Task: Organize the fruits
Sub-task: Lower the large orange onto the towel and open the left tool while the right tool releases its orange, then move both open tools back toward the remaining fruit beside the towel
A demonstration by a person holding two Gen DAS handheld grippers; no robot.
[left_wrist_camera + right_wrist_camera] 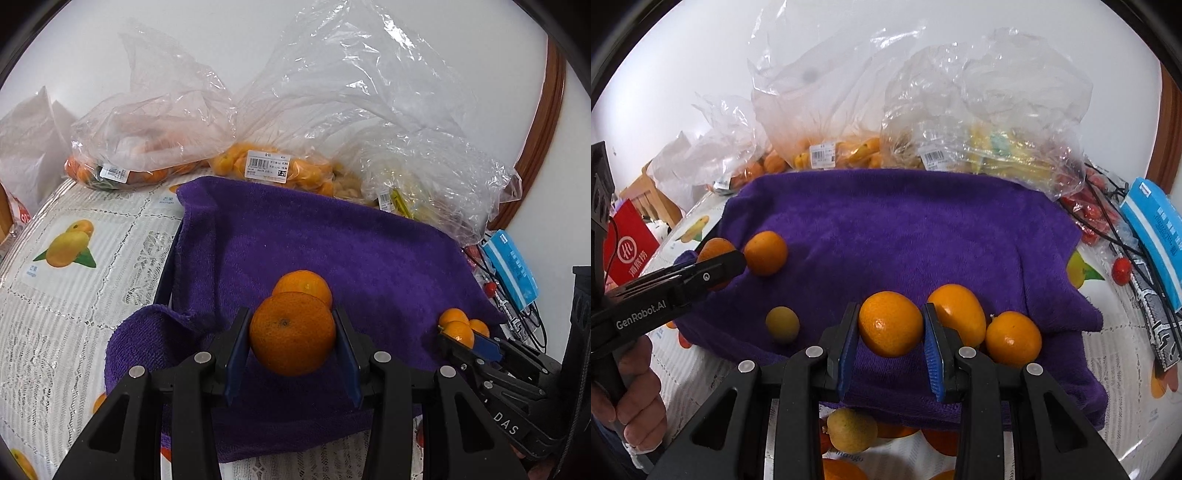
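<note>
My left gripper (pixel 292 332) is shut on a large orange tangerine (pixel 291 332), held just above a purple towel (pixel 332 243). A second tangerine (pixel 306 282) lies on the towel right behind it. My right gripper (pixel 891 326) is shut on a small orange kumquat (pixel 890 323) over the towel's (pixel 905 229) near edge. Two more kumquats (pixel 958 312) (pixel 1014 338) lie just right of it. The left gripper (pixel 716 264) appears at the left with both tangerines (pixel 765 253). A small yellowish fruit (pixel 782 324) lies on the towel.
Clear plastic bags of oranges (pixel 147 147), kumquats (pixel 266 166) and yellow fruit (pixel 424 192) line the back of the table. A blue box (pixel 1156 236), black cables and red cherry tomatoes (pixel 1122 269) lie at the right. Another yellowish fruit (pixel 851 430) sits below the towel's front edge.
</note>
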